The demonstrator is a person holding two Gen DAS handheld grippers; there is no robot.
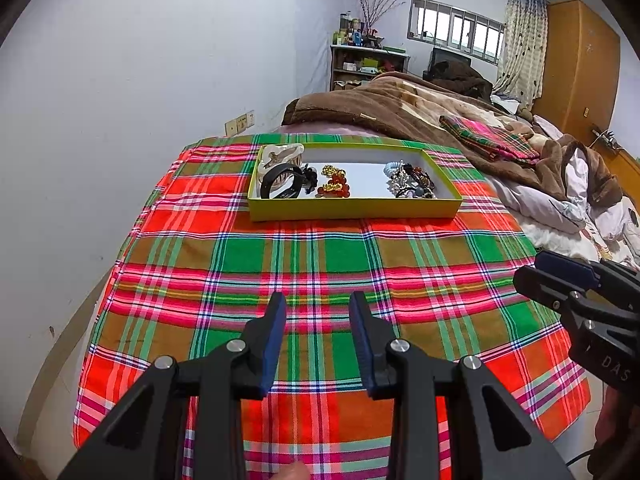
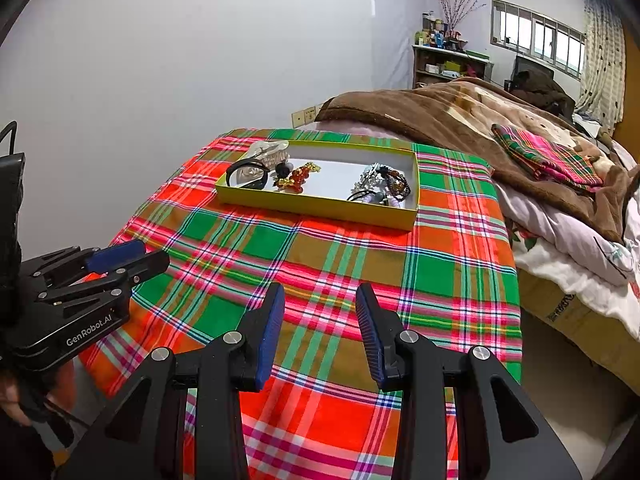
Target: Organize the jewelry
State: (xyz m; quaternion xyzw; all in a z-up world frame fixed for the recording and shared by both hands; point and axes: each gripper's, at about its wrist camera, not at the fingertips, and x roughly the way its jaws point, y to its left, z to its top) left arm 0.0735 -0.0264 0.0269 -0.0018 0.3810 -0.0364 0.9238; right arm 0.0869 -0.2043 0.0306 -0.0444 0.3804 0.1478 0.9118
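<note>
Jewelry is what both hand-held grippers are pointed at, though neither touches any; the left hand-held gripper [image 1: 318, 306] hangs over the near part of the plaid cloth [image 1: 280, 264] with its blue pads spread and nothing between them; the right hand-held gripper [image 2: 320, 298] hangs just to its right, likewise spread and empty; each shows at the edge of the other's view. Farther out, well apart from both, a shallow yellow-green box [image 1: 352, 210] sits on the far part of the cloth-covered counter; inside, at the left end, lie a black band [image 1: 280, 186] and a pale hair claw [image 1: 280, 154]; near the middle sits an orange and gold beaded piece [image 1: 334, 182]; at the right end a tangle of bracelets and hair ties [image 1: 410, 182] is heaped together. Beyond the counter lies a bed with a brown blanket [image 1: 380, 104]. Judging by this, every piece is already in the box and none lies on the cloth, so gathering looks done; what may remain is untangling the right-hand heap, and whether the sorting is finished cannot be told.
</note>
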